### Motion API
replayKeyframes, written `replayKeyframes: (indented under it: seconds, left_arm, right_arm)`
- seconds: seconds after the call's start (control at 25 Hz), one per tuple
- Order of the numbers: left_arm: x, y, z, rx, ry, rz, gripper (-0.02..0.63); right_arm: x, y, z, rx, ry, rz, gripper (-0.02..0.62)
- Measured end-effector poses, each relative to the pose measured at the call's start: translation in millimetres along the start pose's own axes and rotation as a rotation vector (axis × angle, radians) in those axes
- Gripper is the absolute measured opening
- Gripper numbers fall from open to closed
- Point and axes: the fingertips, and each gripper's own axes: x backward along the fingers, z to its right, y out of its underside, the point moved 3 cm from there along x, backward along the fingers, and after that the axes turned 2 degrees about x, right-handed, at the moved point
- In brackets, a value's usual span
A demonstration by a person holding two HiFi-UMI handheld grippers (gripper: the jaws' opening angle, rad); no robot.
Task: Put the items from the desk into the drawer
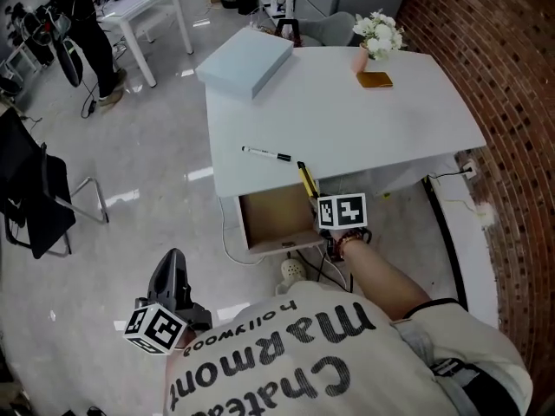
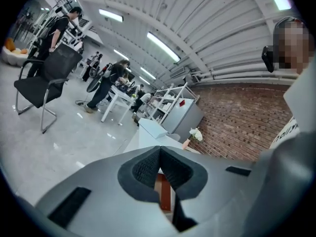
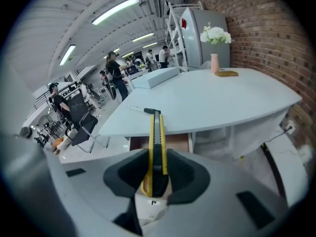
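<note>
Head view first: the right gripper [image 1: 321, 206] has a yellow utility knife [image 1: 306, 180] in its fingers. The knife is up in the air over the front edge of the white surface [image 1: 347, 128], just above the open drawer [image 1: 276, 219], and its far end points toward the surface. A black-and-white pen [image 1: 266, 154] lies on the surface just beyond the knife. Further back there's a flat pale blue box [image 1: 245, 61], a pink vase of white flowers [image 1: 377, 37] and a small amber thing [image 1: 375, 80] beside the vase. The left gripper [image 1: 173, 263] is way down at the bottom left over the floor, well apart from the drawer. A black chair [image 1: 35, 198] stands off to the left.

Left gripper view: the fingers [image 2: 145, 169] are pressed together with nothing between them. Below where they meet you can see a bit of the brown drawer. Behind that are the surface, the flowers [image 2: 196, 134], a brick wall [image 2: 237, 127] and a chair [image 2: 44, 78] on the left.

Right gripper view: the fingers [image 3: 133, 174] are clamped on the black-and-yellow knife [image 3: 157, 132], which sticks straight out ahead. Its tip lines up with the pen [image 3: 140, 109] near the surface's edge, but I can't tell whether they touch. The drawer [image 3: 175, 143] shows open under the edge, behind the knife. The box [image 3: 155, 77], vase [image 3: 215, 63] and amber thing [image 3: 227, 73] sit further back on the surface.
</note>
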Motion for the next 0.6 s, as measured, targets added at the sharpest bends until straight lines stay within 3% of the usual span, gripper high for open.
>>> replayKeyframes:
  seconds: [0.44, 0.6]
  left_arm:
    - [33.7, 29.2, 23.7, -0.043, 0.148, -0.062, 0.002]
    - [42.7, 48.7, 21.8, -0.047, 0.162, -0.108, 0.002]
  right_arm:
    - [67.7, 60.2, -56.0, -0.018, -0.064, 0.076, 0.118]
    - [80.8, 80.6, -76.3, -0.011, -0.081, 0.081, 0.118]
